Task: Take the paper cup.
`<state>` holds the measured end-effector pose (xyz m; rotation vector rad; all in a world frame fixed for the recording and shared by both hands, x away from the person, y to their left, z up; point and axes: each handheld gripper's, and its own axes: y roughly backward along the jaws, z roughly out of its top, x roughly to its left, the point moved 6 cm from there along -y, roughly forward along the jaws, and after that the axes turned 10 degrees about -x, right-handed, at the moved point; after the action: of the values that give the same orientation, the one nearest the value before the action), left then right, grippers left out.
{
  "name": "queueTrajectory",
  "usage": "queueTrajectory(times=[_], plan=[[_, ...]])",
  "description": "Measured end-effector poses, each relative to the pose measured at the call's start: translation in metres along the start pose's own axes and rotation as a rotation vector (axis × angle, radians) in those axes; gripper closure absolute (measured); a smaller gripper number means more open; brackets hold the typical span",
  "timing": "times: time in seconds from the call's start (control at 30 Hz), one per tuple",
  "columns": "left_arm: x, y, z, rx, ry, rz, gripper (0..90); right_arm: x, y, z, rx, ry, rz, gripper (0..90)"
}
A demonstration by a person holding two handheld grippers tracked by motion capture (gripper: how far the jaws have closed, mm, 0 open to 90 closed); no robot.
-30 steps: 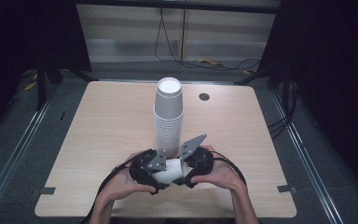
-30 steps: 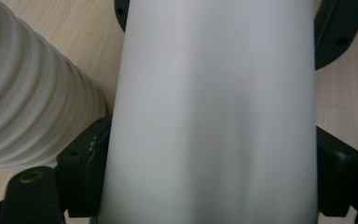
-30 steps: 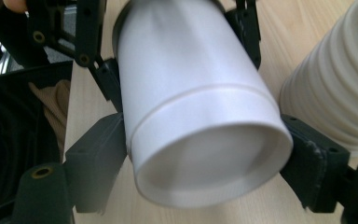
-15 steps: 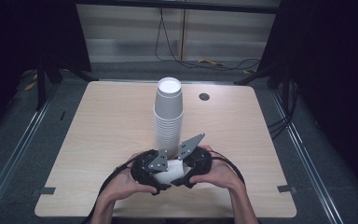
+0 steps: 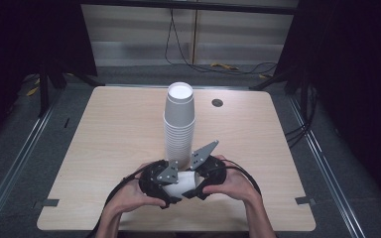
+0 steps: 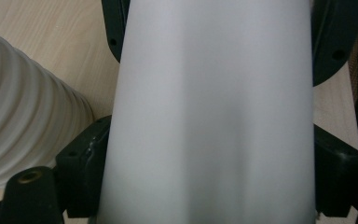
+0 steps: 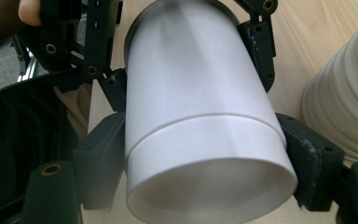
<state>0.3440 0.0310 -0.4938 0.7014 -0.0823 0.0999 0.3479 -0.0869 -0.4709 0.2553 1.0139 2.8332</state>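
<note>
My left gripper (image 5: 171,184) and right gripper (image 5: 198,179) both clamp two nested white paper cups (image 7: 200,135) lying sideways just beside the tall stack of white paper cups (image 5: 179,124); squeezing harder while separating could crush them or topple it

Probably a lab, black curtains (image 5: 25,44), loose floor cables (image 5: 218,64)

We record two hand-held grippers, left gripper (image 5: 171,184) and right gripper (image 5: 198,178), both of matte black plastic with blocky, angular jaw arms. Brass-coloured threaded inserts and small black screw holes dot the jaw blocks (image 7: 51,169). Each carries a grey three-cornered plate (image 5: 203,154) with small holes. Black cables (image 5: 121,187) loop from both bodies. Forearms are bare, with no sleeves in view.
</note>
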Motion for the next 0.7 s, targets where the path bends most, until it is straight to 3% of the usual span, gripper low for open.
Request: queueTrajectory(times=[0.4, 0.53, 0.6, 0.67, 0.7], plan=[[0.001, 0.003, 0.000, -0.037, -0.005, -0.013, 14.2, 0.002, 0.002, 0.001, 0.000, 0.010, -0.004, 24.4], [0.003, 0.007, 0.000, -0.070, 0.013, -0.022, 13.9, 0.002, 0.002, 0.002, -0.005, 0.026, -0.016, 24.4], [0.004, 0.009, 0.001, -0.093, 0.001, -0.012, 13.6, 0.001, 0.003, 0.002, -0.005, 0.022, -0.018, 24.4], [0.005, 0.013, 0.001, -0.096, -0.020, -0.030, 14.2, 0.000, 0.004, 0.001, -0.013, 0.016, -0.015, 24.4], [0.003, 0.013, 0.002, -0.123, 0.001, -0.020, 14.2, 0.001, 0.005, 0.001, -0.011, 0.010, -0.014, 24.4]])
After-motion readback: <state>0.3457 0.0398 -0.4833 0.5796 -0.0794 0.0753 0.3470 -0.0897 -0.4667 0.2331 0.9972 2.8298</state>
